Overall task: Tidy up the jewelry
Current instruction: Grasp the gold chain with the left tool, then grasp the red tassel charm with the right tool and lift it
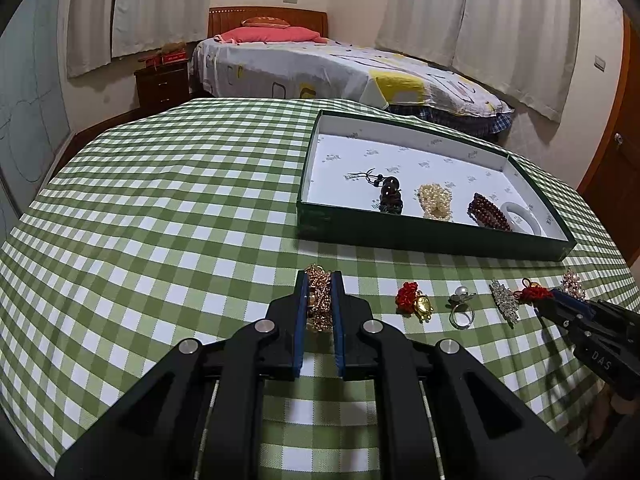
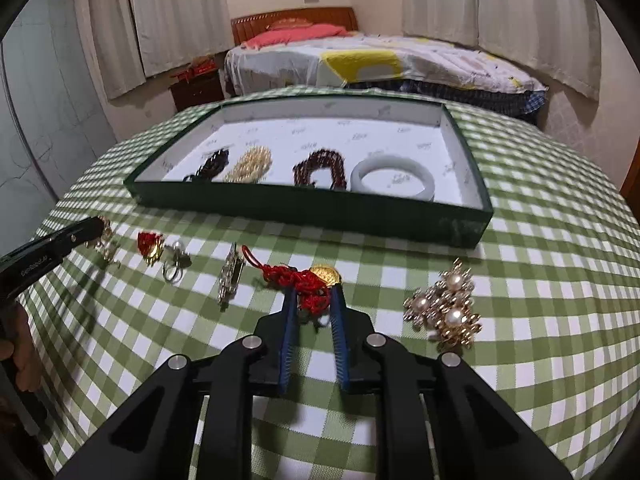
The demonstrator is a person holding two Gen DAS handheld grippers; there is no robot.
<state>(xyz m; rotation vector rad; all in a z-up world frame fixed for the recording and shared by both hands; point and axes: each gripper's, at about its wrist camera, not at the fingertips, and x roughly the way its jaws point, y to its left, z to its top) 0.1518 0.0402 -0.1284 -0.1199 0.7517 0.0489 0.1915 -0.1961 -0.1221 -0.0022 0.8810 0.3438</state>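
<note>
— What is each hand on?
— The left gripper (image 1: 320, 280) pinches a gold beaded chain piece (image 1: 319, 300) on the near cloth; the right gripper (image 2: 314, 294) nips a red knotted tassel (image 2: 298, 280) with a gold coin.
— And around them?
— A green checked tablecloth (image 1: 160, 220), with a bed (image 1: 320, 68) beyond. The green tray (image 2: 304, 210) holds a white bangle (image 2: 392, 178) and bead bracelets.

One green tray (image 2: 312, 210) holds four pieces: dark bead charm (image 1: 390, 196), pearl bracelet (image 1: 435, 202), garnet bracelet (image 1: 490, 212), white bangle (image 2: 394, 178). Six pieces lie loose at its six o'clock.
</note>
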